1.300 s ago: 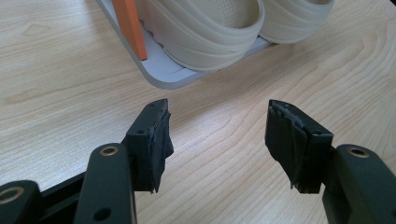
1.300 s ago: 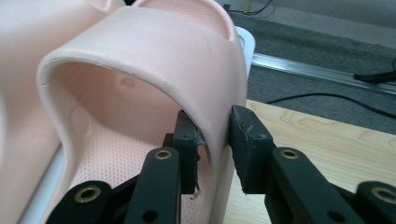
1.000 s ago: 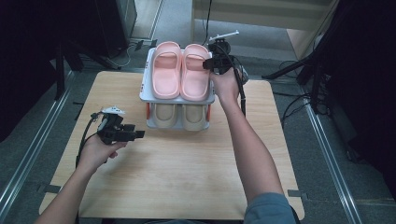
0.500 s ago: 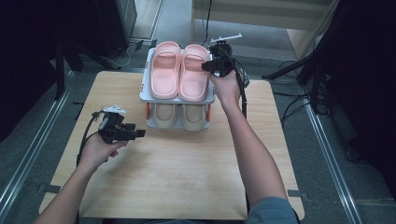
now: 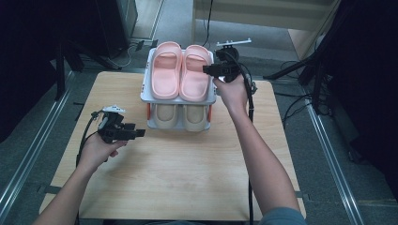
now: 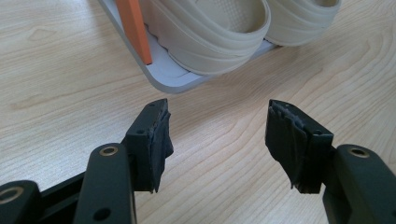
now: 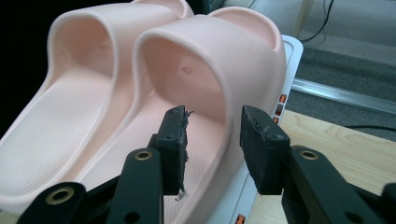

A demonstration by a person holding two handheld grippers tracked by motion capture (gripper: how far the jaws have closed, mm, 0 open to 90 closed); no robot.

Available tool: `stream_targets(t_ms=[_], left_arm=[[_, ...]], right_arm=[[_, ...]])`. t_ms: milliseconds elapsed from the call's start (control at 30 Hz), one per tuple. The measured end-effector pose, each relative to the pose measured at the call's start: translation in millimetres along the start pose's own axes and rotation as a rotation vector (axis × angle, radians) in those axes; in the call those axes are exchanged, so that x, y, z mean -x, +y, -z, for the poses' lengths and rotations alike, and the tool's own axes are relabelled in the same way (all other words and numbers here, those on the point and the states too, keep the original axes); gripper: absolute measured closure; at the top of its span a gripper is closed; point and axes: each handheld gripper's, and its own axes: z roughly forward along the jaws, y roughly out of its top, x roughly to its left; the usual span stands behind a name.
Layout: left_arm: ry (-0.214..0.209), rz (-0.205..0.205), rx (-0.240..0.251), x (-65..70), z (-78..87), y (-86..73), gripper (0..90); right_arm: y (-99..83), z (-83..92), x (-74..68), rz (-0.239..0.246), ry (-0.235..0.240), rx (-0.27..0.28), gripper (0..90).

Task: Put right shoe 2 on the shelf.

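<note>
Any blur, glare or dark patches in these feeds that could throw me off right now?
High view: table evenly lit, surroundings nearly black, slightly soft. Left gripper view: wood grain sharp, mild sheen, cream slippers crisp. Right gripper view: pink slippers soft-lit without glare, black corner at upper left, the floor behind blurred.

2 beige slippers (image 6: 210,32) lie side by side just ahead of the left gripper (image 6: 217,135) (an orange post (image 6: 134,28) stands at their left); the wooden table (image 5: 178,178) spreads beneath it; beyond the right gripper (image 7: 212,140), to its right, runs 1 metal rail (image 7: 341,93).
</note>
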Motion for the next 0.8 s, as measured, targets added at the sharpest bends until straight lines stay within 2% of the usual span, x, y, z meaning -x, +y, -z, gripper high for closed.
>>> stream_targets(t_ms=[100, 267, 433, 700, 800], left_arm=[[-0.003, -0.007, -0.003, 0.1, -0.4, 1.1, 40.3], [-0.004, -0.008, -0.008, 0.3, -2.4, 3.2, 40.4], [-0.006, -0.013, -0.009, 0.2, -4.3, 5.4, 40.4], [-0.014, -0.013, 0.007, 0.1, -8.2, 8.3, 40.5], [-0.012, -0.016, -0.004, 0.8, -9.9, 11.0, 40.4]], right_arm=[[-4.5, 7.9, 0.2, 0.007, 0.016, 0.019, 60.0], [-12.4, 18.5, 3.2, 0.009, 0.047, 0.03, 63.5], [-20.0, 26.2, 3.7, 0.029, 0.064, 0.032, 66.4], [-42.1, 38.4, 2.2, 0.079, 0.103, 0.044, 68.3], [-49.0, 42.8, 1.9, 0.083, 0.112, 0.049, 68.4]])
